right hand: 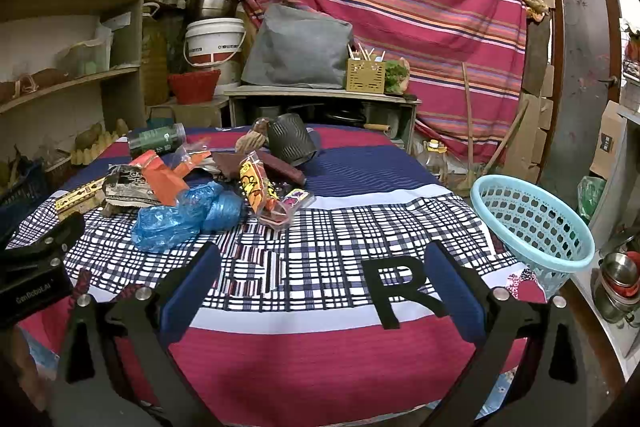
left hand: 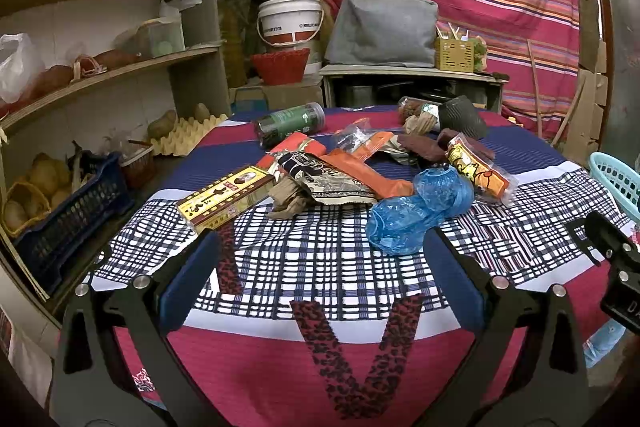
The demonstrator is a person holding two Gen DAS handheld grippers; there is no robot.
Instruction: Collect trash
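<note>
A heap of trash lies on the cloth-covered table (left hand: 320,267): crumpled blue plastic (left hand: 416,211), an orange wrapper (left hand: 368,175), a yellow box (left hand: 226,197), a yellow snack bag (left hand: 480,171), a green jar (left hand: 290,123) and a black cup (left hand: 460,117). My left gripper (left hand: 320,267) hangs open just short of the heap, nothing between its blue pads. In the right wrist view the blue plastic (right hand: 184,215) and snack bag (right hand: 264,191) lie ahead to the left. My right gripper (right hand: 320,271) is open and empty. A light-blue basket (right hand: 532,223) stands at the table's right edge.
Shelves (left hand: 100,75) with potatoes, an egg tray and a dark crate (left hand: 68,215) line the left side. Behind the table stand a white bucket (left hand: 290,21), a red basket, a grey bag (left hand: 382,25) and a striped curtain. Steel pots (right hand: 618,283) sit at the far right.
</note>
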